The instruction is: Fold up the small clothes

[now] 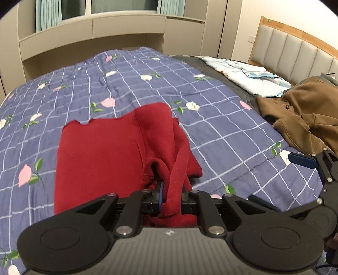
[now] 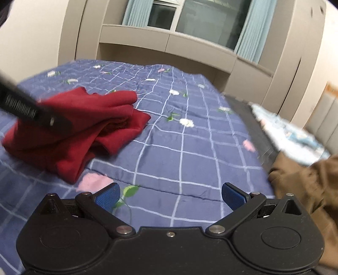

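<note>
We count one red garment (image 1: 109, 152), caught between the fingers of the left gripper (image 1: 171, 196). One brown garment (image 1: 304, 118) lies well off to the right of those fingers, and one pale blue folded cloth (image 1: 249, 76) beyond it. One checked flowered quilt (image 1: 221, 135) lies under both grippers; the right gripper (image 2: 169, 198) makes two.

Bed: blue checked quilt (image 1: 131, 84) with pink and white flowers | Headboard (image 1: 295, 50): grey padded panels, wooden frame, at right | Far wall: beige built-in cabinets (image 1: 93, 29) with open niche below | Window (image 2: 202, 19): dark panes, pale teal curtains (image 2: 247, 31) | Walls: cream, one wall switch (image 1: 252, 38) | Light: indoor, even
</note>
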Demonstrator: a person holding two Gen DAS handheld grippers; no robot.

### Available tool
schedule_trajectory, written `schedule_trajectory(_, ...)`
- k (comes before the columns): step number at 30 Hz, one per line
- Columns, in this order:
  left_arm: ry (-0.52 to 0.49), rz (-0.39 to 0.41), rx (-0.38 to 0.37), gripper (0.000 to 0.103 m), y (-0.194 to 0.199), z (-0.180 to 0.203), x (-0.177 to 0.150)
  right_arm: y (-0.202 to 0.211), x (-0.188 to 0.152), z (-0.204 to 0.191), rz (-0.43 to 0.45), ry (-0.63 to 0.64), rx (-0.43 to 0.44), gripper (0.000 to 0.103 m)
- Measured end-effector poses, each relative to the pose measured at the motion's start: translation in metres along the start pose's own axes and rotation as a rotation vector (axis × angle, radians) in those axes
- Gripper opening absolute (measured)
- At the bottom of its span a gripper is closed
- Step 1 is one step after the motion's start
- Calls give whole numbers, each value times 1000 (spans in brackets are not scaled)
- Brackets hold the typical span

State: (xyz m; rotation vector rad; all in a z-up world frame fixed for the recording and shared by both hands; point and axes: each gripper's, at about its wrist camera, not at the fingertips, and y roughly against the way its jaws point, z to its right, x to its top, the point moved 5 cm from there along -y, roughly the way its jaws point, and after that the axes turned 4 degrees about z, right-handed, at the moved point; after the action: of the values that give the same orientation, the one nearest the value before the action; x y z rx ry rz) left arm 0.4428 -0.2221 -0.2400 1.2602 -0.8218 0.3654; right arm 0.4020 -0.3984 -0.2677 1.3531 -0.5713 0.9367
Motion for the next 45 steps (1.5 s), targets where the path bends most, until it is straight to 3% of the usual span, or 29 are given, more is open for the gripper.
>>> schedule_trajectory(2,13,-8,-14,24,0,-1,2,-5,6,7,-14,-72,60,102)
schedule_trajectory(3,16,-6,-22,35,1,-1,2,-8,11,12,-16,-117,100,102)
schedule_trajectory(6,27,2,-69,56,7,1,1,-19,27,21,-31,-258,245,102)
schedule_trajectory(9,33,9,-85,65,15,0,-2,-37,43,25,-81,-426,414,102)
schedule_trajectory(12,40,12,-72,71,25,-4,-5,-54,57,21,-122,-536,521,101)
schedule_trajectory(16,62,30,-13,86,42,-18,-11,-74,78,1,-142,-513,611,96)
schedule_trajectory(24,128,7,44,93,51,-53,-28,-116,85,-14,-251,-603,649,89)
schedule_trajectory(30,266,41,-31,97,59,-73,-29,-130,94,-3,-256,-702,675,80)
schedule_trajectory(35,336,74,-109,99,69,-83,-31,-140,102,2,-253,-730,648,55)
schedule_trajectory(39,360,62,-32,99,66,-97,-34,-151,108,3,-244,-705,593,46)
schedule_trajectory(43,415,46,55,98,61,-115,-36,-161,120,0,-224,-631,559,17)
schedule_trajectory(45,432,53,72,98,61,-120,-34,-156,130,-5,-176,-527,544,13)
